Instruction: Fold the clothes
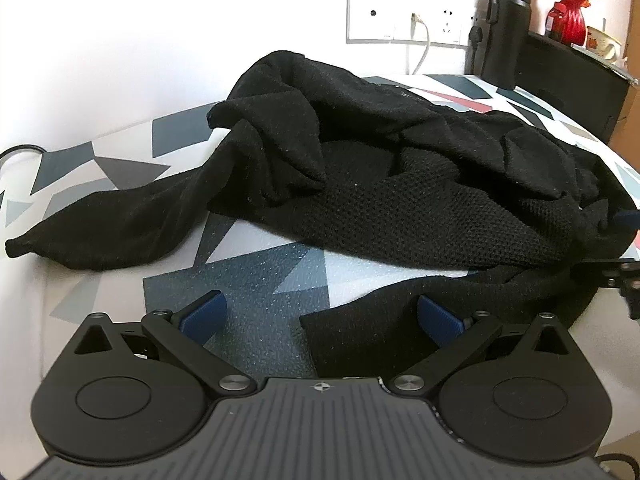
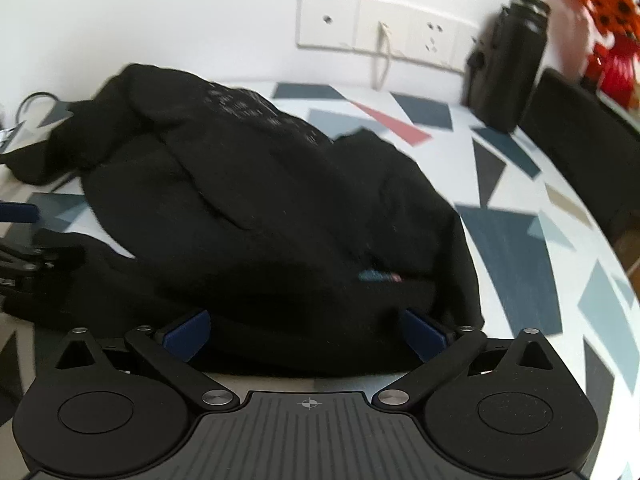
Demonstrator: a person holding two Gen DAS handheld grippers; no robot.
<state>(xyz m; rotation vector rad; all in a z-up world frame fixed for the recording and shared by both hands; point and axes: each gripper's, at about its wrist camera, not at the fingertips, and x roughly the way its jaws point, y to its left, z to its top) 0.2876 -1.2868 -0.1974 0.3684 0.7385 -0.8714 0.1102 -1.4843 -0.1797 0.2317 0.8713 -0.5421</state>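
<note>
A black knit garment (image 1: 380,168) lies crumpled on the patterned table (image 1: 260,276); one sleeve (image 1: 104,228) trails to the left. My left gripper (image 1: 320,320) is open just above the table, its blue pads (image 1: 440,320) wide apart, and a cloth edge (image 1: 360,332) lies between them near the right pad. In the right wrist view the same garment (image 2: 260,208) fills the middle, heaped and blurred. My right gripper (image 2: 306,336) is open, pads (image 2: 188,334) spread at the near hem, with cloth lying between them. The left gripper (image 2: 24,240) shows at that view's left edge.
A black flask (image 1: 506,28) stands at the table's back right beside a dark box (image 1: 572,88), with a red vase of orange flowers (image 1: 568,12) on it. Wall sockets with a white cable (image 1: 420,36) are behind. Bare tablecloth (image 2: 540,240) lies right of the garment.
</note>
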